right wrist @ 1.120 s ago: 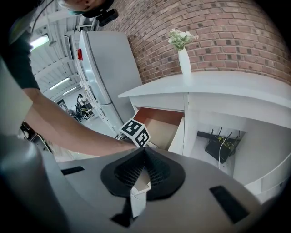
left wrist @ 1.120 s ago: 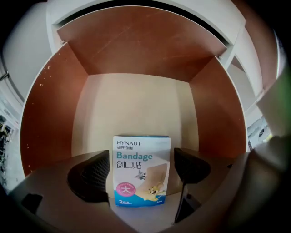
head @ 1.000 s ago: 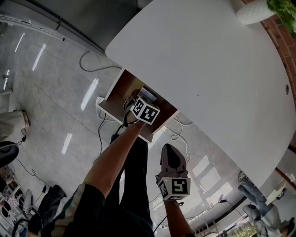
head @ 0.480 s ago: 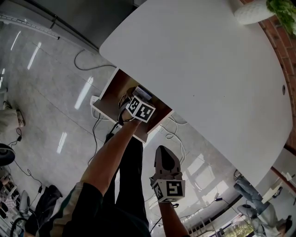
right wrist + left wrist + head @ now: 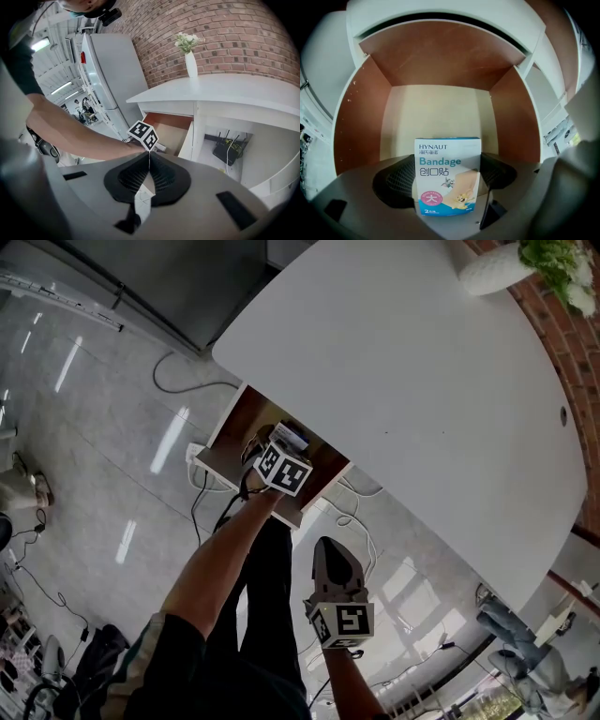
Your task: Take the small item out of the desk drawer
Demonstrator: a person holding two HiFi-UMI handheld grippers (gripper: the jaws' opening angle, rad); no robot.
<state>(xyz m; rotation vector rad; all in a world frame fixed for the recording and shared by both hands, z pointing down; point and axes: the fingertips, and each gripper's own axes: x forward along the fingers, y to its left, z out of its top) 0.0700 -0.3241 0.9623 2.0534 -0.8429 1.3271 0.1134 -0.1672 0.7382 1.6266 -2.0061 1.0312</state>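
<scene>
A small blue and white bandage box (image 5: 447,176) stands upright between the black pads of my left gripper (image 5: 446,180), which is shut on it. Behind it lies the open brown desk drawer (image 5: 436,112), its inside bare. In the head view the left gripper (image 5: 281,460) hovers over that drawer (image 5: 230,432) under the white desk (image 5: 422,381), with the box (image 5: 292,436) just showing beyond the marker cube. My right gripper (image 5: 339,563) hangs lower, apart from the desk; its pads (image 5: 161,176) meet with nothing between them.
A white vase (image 5: 191,64) with flowers stands on the desk by a brick wall (image 5: 234,33). A black router (image 5: 228,150) and cables (image 5: 192,385) sit under the desk. A grey cabinet (image 5: 110,79) stands left of the desk.
The left gripper has shifted slightly within the drawer opening, still holding the box. The right gripper has moved a little to the left and down in the head view.
</scene>
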